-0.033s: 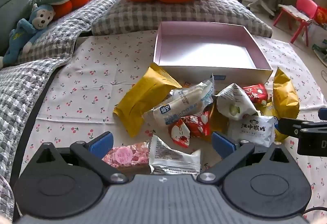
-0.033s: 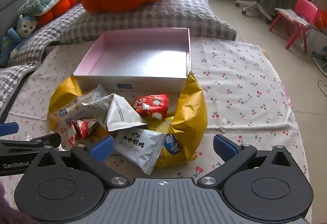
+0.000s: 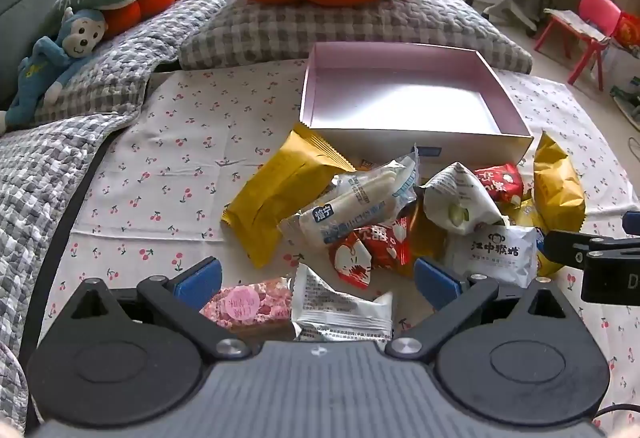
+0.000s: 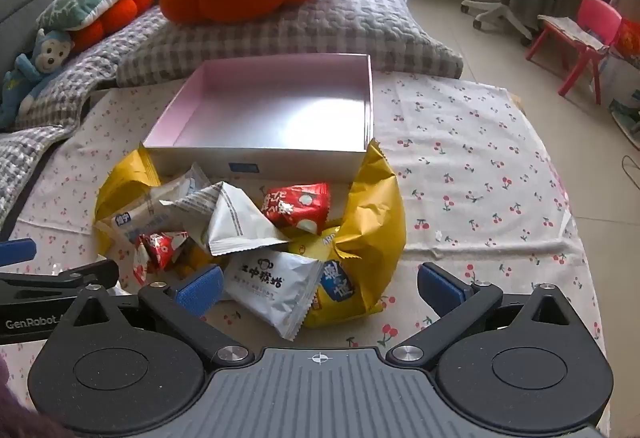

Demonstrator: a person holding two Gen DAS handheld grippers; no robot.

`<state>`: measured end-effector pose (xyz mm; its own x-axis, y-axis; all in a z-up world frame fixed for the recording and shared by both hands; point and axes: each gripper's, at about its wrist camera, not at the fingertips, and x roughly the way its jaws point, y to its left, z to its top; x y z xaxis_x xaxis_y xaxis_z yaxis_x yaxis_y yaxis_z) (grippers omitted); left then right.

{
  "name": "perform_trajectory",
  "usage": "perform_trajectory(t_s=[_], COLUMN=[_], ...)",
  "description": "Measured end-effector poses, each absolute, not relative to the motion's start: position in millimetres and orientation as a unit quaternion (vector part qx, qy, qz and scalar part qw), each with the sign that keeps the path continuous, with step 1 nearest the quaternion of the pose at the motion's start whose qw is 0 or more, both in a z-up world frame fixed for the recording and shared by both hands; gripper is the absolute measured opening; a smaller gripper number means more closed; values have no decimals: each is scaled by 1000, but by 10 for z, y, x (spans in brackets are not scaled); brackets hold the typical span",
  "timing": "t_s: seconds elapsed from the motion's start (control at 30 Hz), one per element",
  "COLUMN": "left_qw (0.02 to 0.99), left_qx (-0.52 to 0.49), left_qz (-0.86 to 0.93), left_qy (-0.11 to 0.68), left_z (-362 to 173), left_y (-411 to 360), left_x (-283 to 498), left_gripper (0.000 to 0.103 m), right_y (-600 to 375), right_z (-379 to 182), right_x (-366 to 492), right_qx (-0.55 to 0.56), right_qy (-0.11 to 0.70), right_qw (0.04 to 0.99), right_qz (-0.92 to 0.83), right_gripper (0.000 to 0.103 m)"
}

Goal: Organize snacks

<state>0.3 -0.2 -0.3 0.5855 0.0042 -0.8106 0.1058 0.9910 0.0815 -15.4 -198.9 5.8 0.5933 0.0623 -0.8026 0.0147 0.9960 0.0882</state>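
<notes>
Nothing has moved since the earlier frame, so sorting has not begun: the left gripper [image 3: 316, 280] and right gripper [image 4: 318, 284] both gape wide and hold nothing, while the snacks [image 3: 400, 214] lie heaped beside the empty pink box [image 3: 516, 110].

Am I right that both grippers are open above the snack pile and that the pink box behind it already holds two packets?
Not quite: the pink box is empty, as the right wrist view shows plainly. The rest holds: the left gripper and right gripper are both open above the snack pile, which lies in front of the box.
</notes>
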Motion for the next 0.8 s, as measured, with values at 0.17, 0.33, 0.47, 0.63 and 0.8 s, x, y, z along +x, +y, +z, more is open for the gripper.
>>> perform_trajectory(t_s=[0.17,0.33,0.47,0.63,0.8], left_qw=[887,886,887,885,885], left_qx=[58,57,57,54,53], left_qz=[-29,-29,-33,-35,-35], left_qy=[457,458,458,461,462], left_z=[1,7,-15,-10,-13], left_y=[1,-11,-4,3,6], left_x=[-15,-14,-37,-26,-24], left_gripper=[103,103,103,103,103], right_y=[-1983,-1994,-2033,-1993,-1993], right_z=[84,12,-49,4,-4], right_x=[-154,-186,-257,-157,-158], right_qx=[48,45,45,49,50], right_qy=[450,454,452,466,468], right_qw=[892,890,891,884,882], right_qz=[13,16,15,9,8], right_gripper=[103,103,103,103,103])
